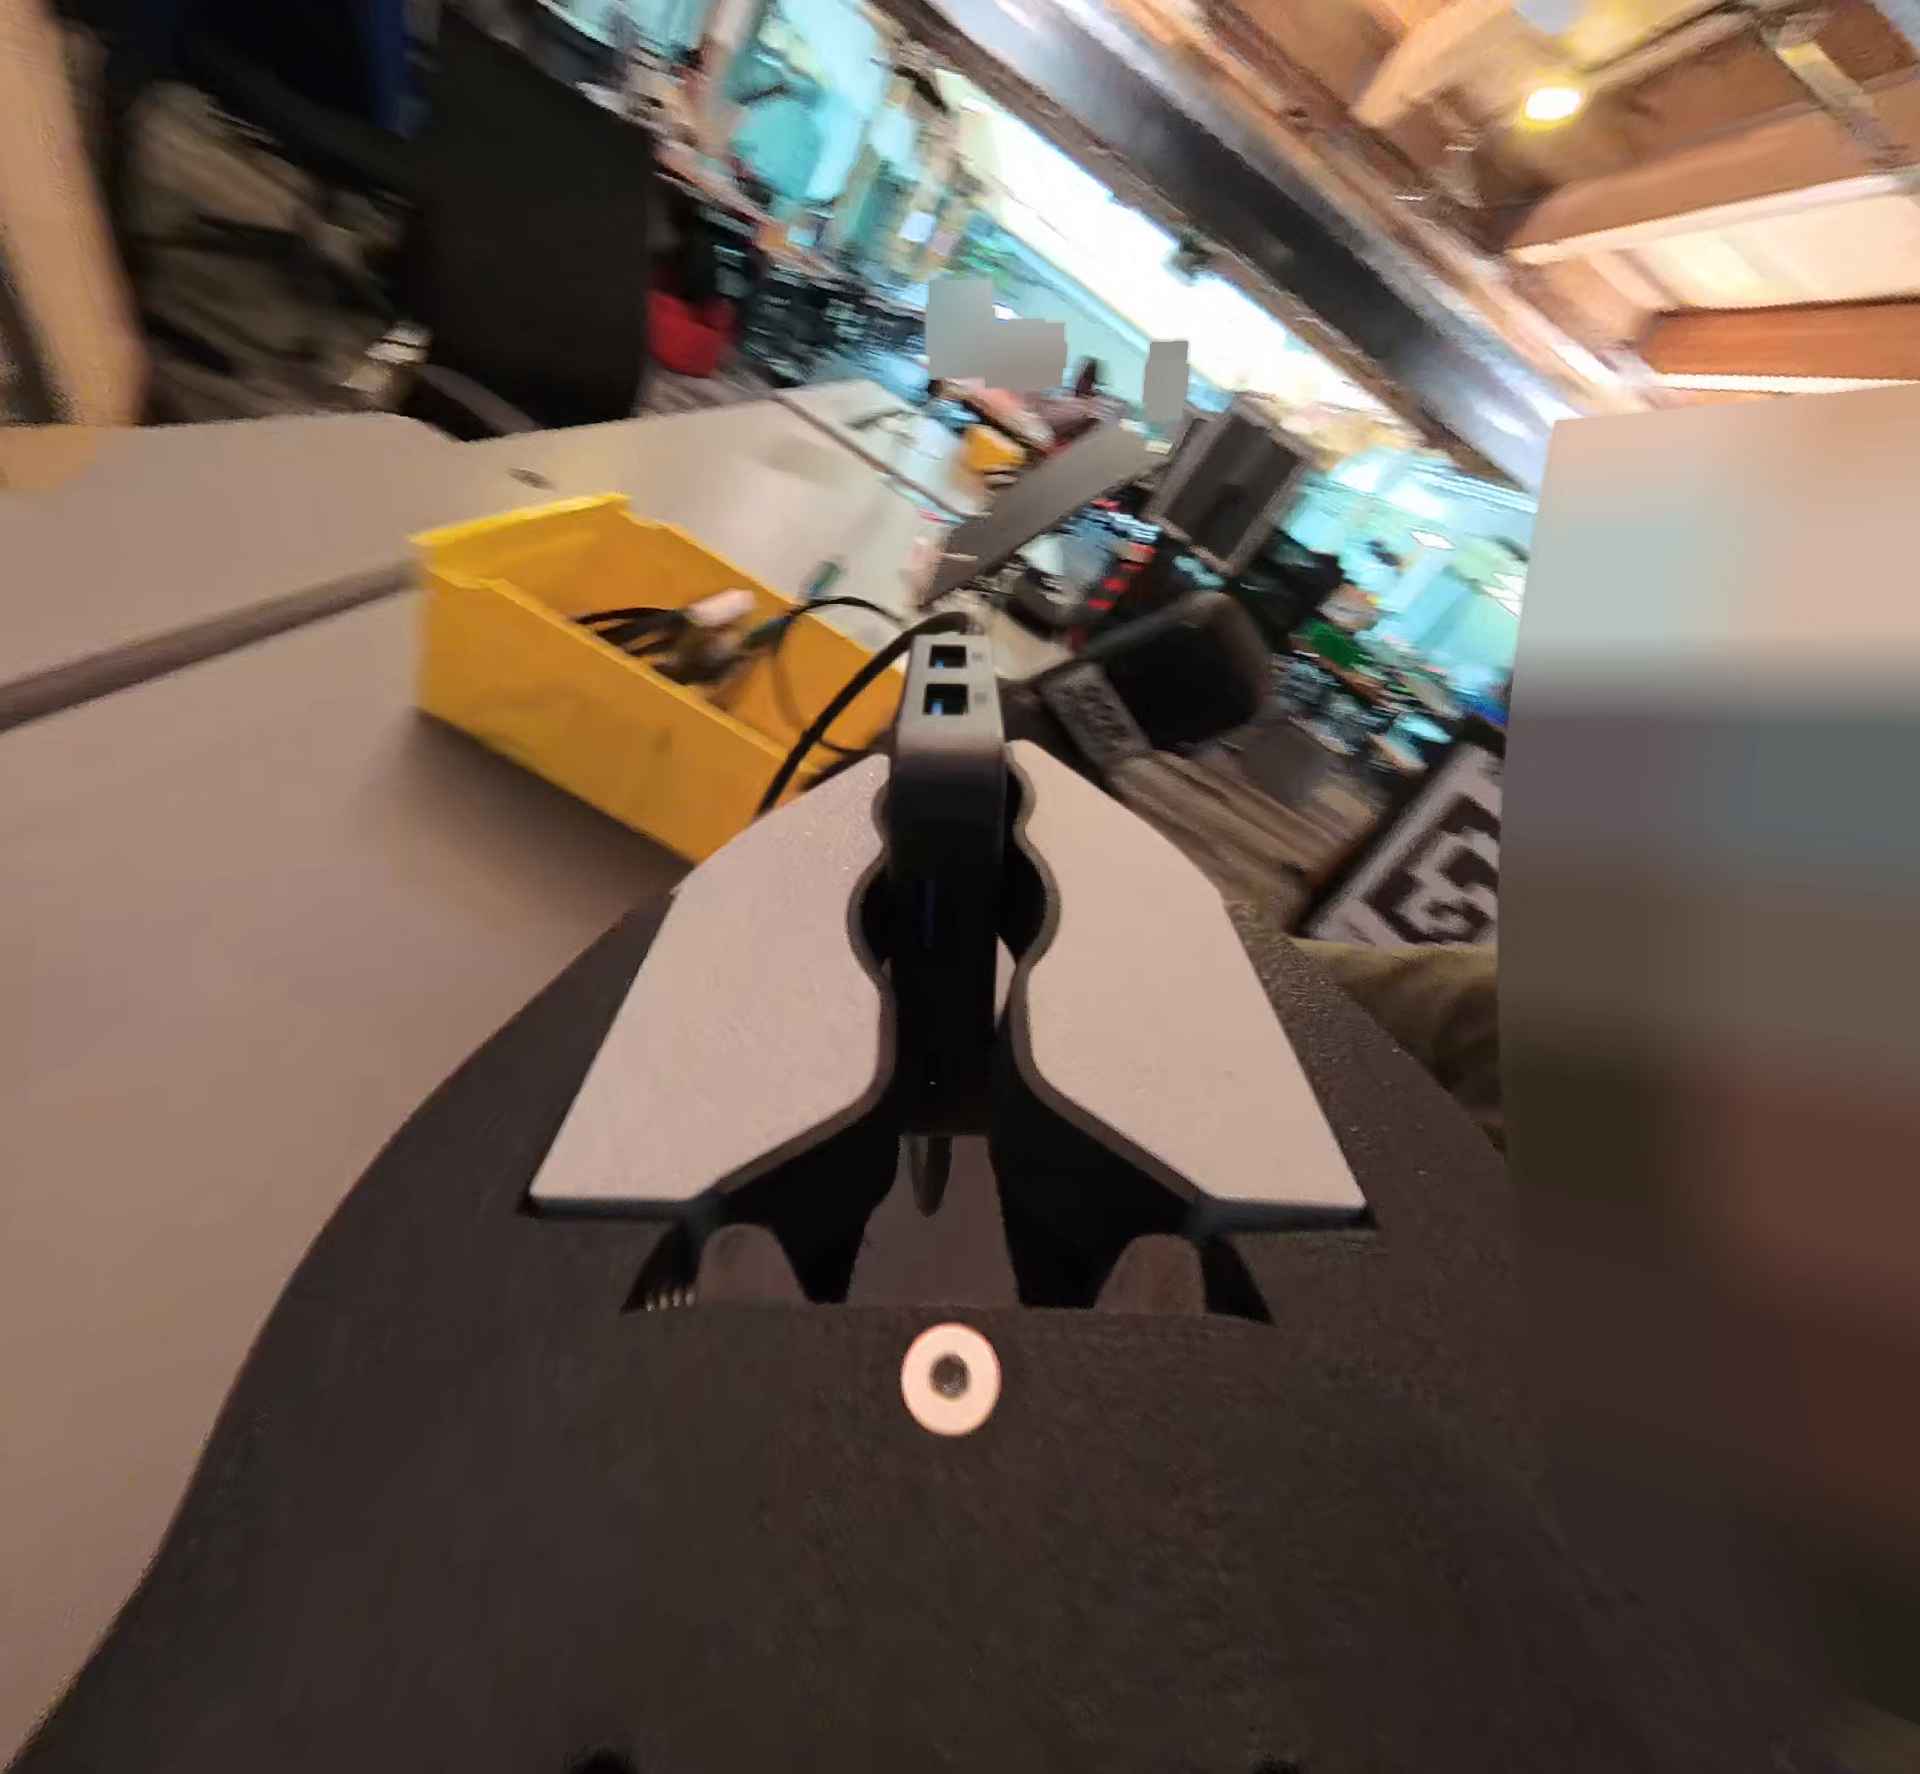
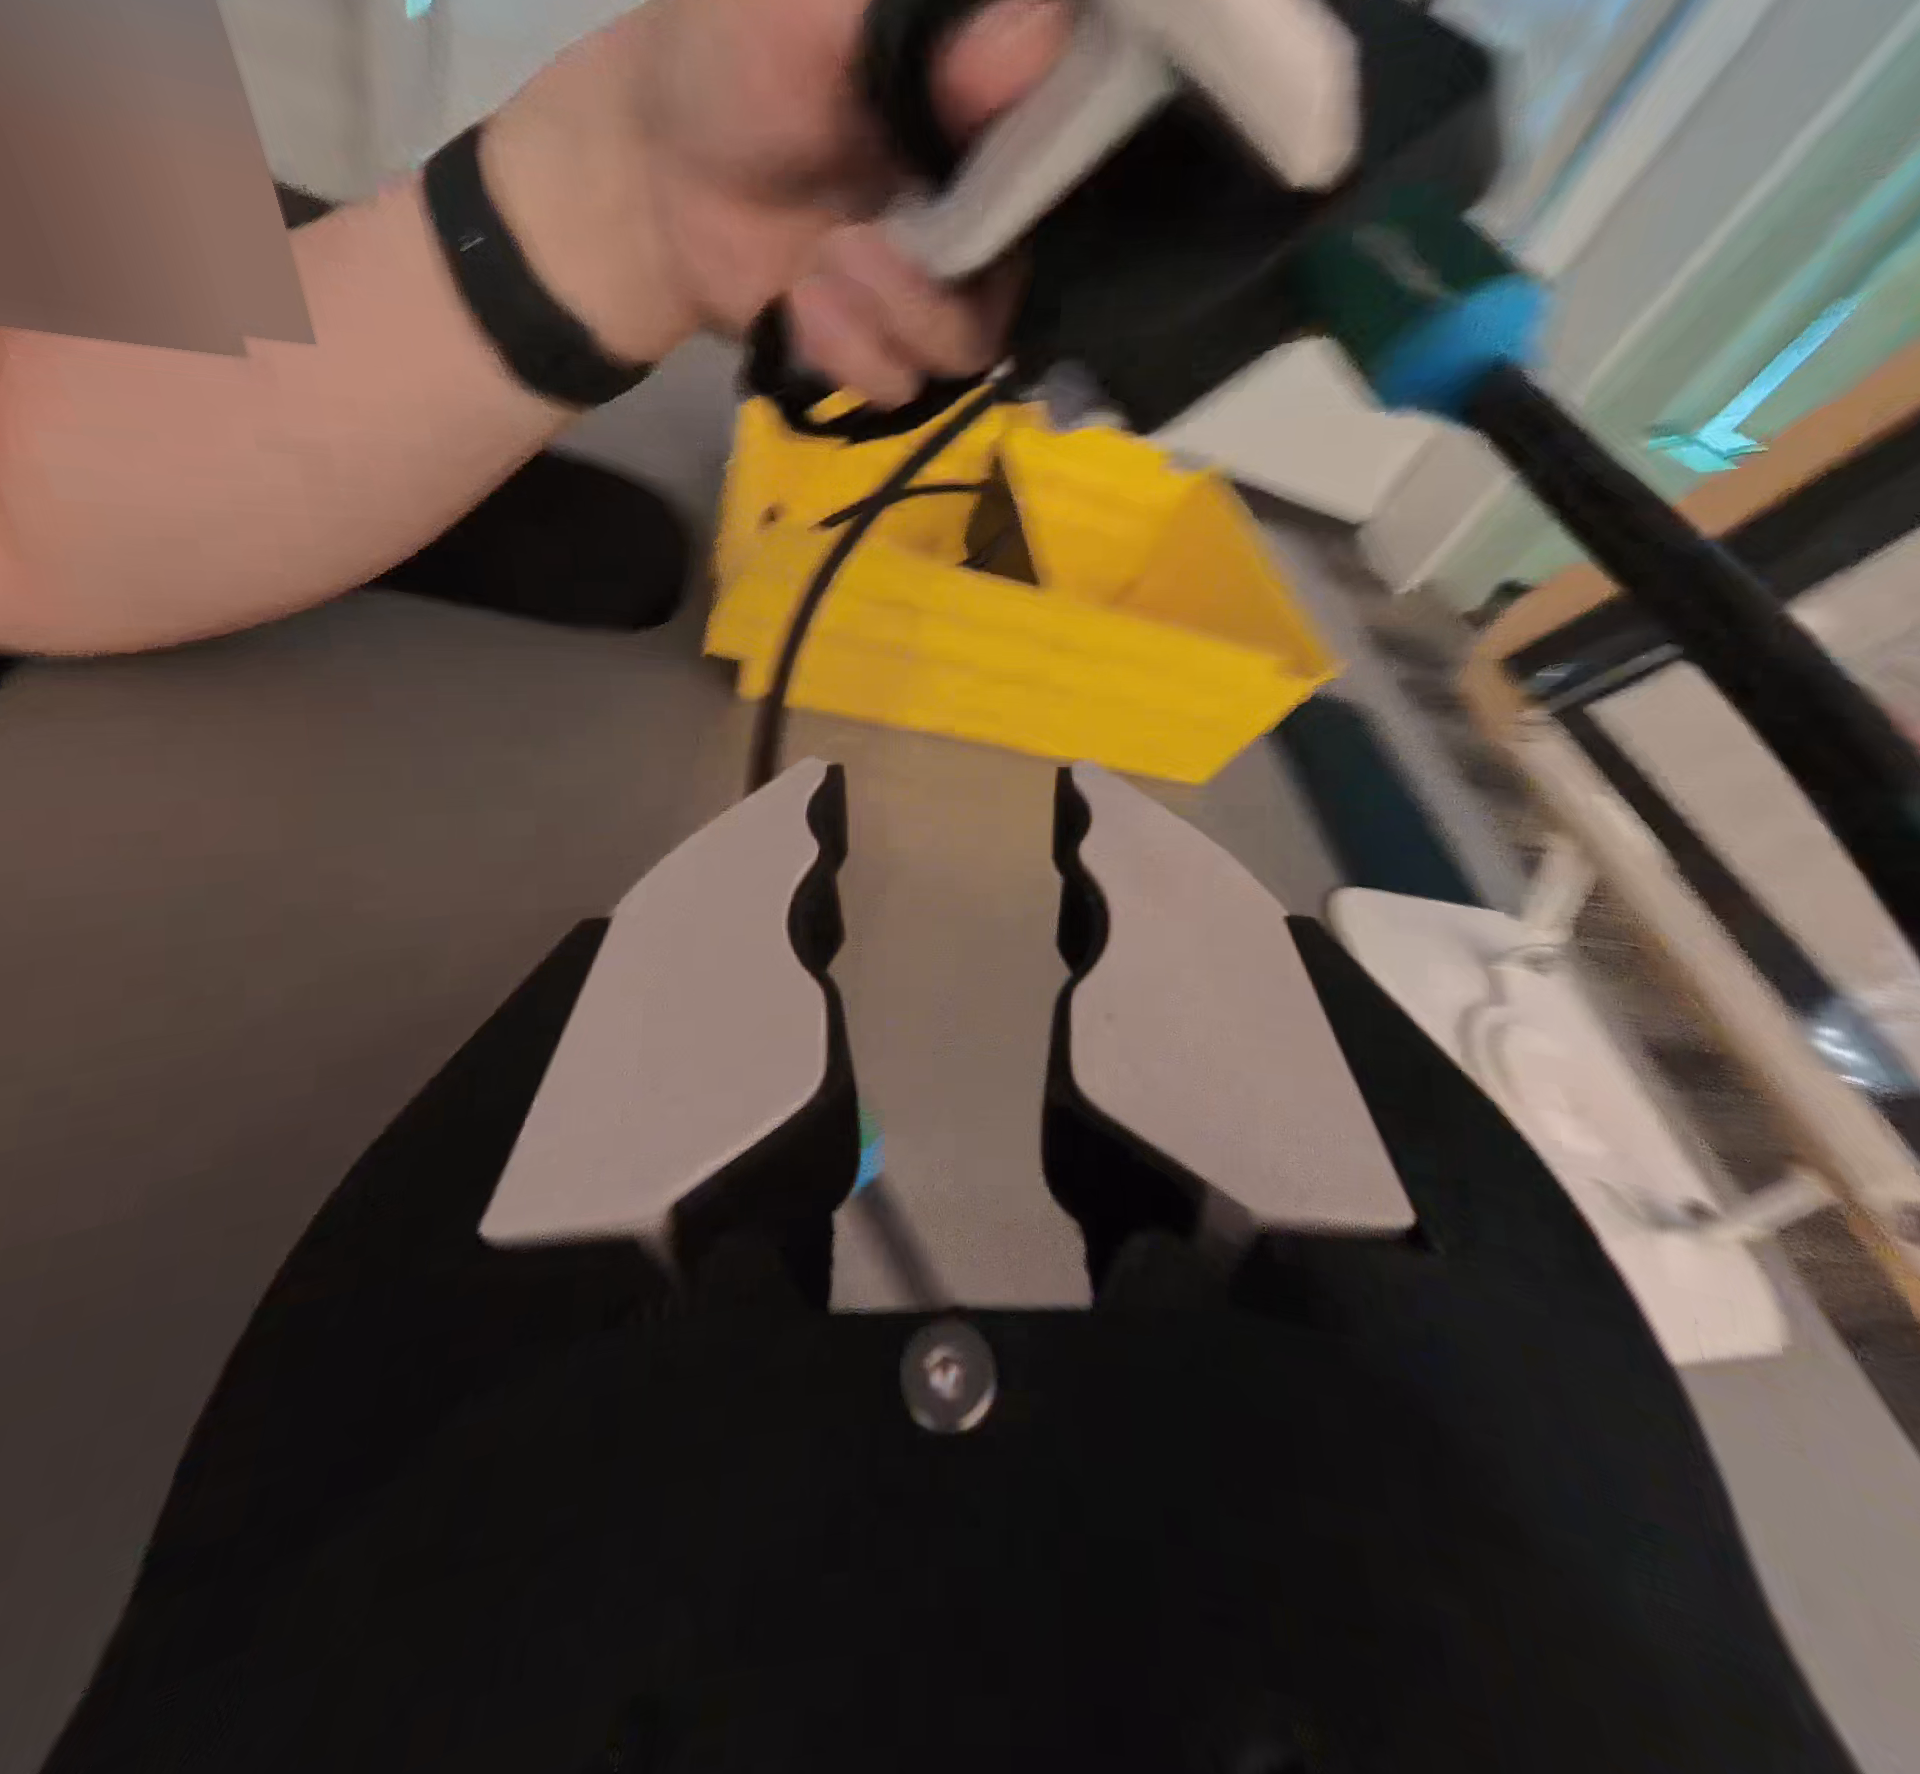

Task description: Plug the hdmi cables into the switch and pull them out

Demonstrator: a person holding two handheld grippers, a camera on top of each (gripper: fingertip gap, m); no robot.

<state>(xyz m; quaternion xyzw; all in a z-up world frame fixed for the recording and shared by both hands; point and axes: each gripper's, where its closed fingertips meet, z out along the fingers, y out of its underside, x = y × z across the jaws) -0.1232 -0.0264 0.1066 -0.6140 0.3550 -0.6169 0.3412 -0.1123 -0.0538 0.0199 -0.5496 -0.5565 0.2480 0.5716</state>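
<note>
My left gripper [image 1: 948,774] is shut on a black switch [image 1: 948,727], held edge-up above the table, tilted. Two ports [image 1: 948,680] show on its far end. A thin black cable [image 1: 831,716] runs from the switch's far end towards a yellow bin [image 1: 582,685] holding more cables [image 1: 686,633]. My right gripper [image 2: 945,774] is open and empty over the grey table [image 2: 312,893], pointing at the yellow bin [image 2: 997,654]. In the right wrist view a hand [image 2: 707,166] holds the left gripper [image 2: 1195,166] above the bin, and the thin cable [image 2: 800,612] hangs from it.
The grey table [image 1: 208,841] stretches to the left. A white panel [image 1: 1714,561] stands at the right and a black-and-white marker [image 1: 1434,872] lies beyond the table edge. A thick black hose with a blue band [image 2: 1714,602] and a white object [image 2: 1558,1101] are at the right.
</note>
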